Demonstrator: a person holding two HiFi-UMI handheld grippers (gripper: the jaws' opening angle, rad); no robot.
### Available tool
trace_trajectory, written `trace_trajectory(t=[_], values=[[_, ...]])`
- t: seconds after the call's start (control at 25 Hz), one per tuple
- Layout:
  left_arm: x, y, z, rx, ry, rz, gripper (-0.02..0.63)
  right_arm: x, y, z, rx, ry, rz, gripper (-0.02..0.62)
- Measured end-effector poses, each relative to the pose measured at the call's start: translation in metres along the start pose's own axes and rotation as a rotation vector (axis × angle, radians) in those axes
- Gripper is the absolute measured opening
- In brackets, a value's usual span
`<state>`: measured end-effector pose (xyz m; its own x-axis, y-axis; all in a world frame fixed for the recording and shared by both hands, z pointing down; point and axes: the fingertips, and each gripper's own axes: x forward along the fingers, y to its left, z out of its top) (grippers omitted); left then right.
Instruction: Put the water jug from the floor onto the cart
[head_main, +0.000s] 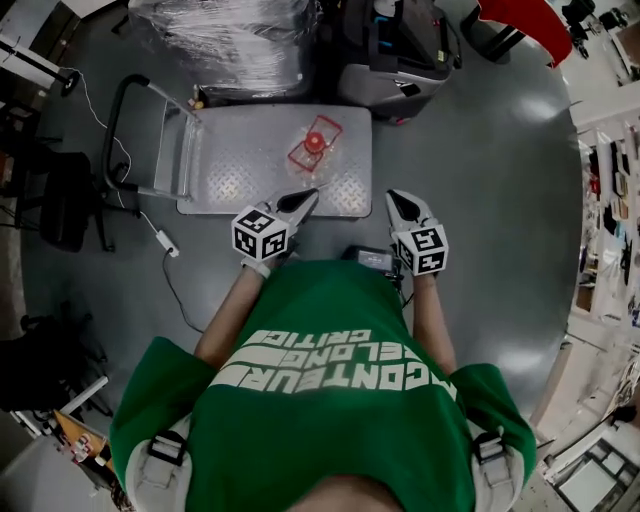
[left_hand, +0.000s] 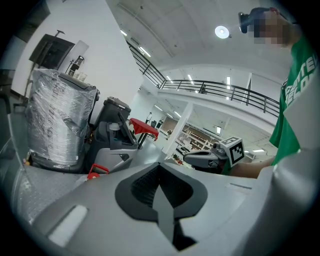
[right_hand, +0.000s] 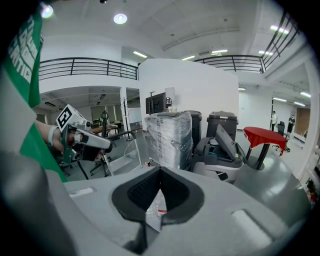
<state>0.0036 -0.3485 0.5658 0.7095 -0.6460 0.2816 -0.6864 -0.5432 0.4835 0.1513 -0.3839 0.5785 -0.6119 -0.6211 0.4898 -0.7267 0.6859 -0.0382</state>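
Seen from above, a flat metal cart (head_main: 240, 150) stands on the grey floor (head_main: 480, 200), its push handle at the left. The clear water jug (head_main: 315, 143), with a red cap and handle, sits on the cart's deck, toward its right side. Nearer the camera, the left gripper (head_main: 305, 198) and right gripper (head_main: 400, 205) hover clear of the jug, both with fingers clenched on nothing.

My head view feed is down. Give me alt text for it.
A clear, red-capped water jug sits on the metal deck of the cart. A person in a green shirt holds the left gripper and right gripper shut and empty at the deck's near edge.
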Motion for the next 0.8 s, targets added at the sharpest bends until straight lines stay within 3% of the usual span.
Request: trace_trajectory(t=[0.8], values=[[0.000,0.005,-0.004,-0.012,0.023,0.007,0.006,0.005,-0.014,-0.008,0.045,0.020,-0.027,-0.008]])
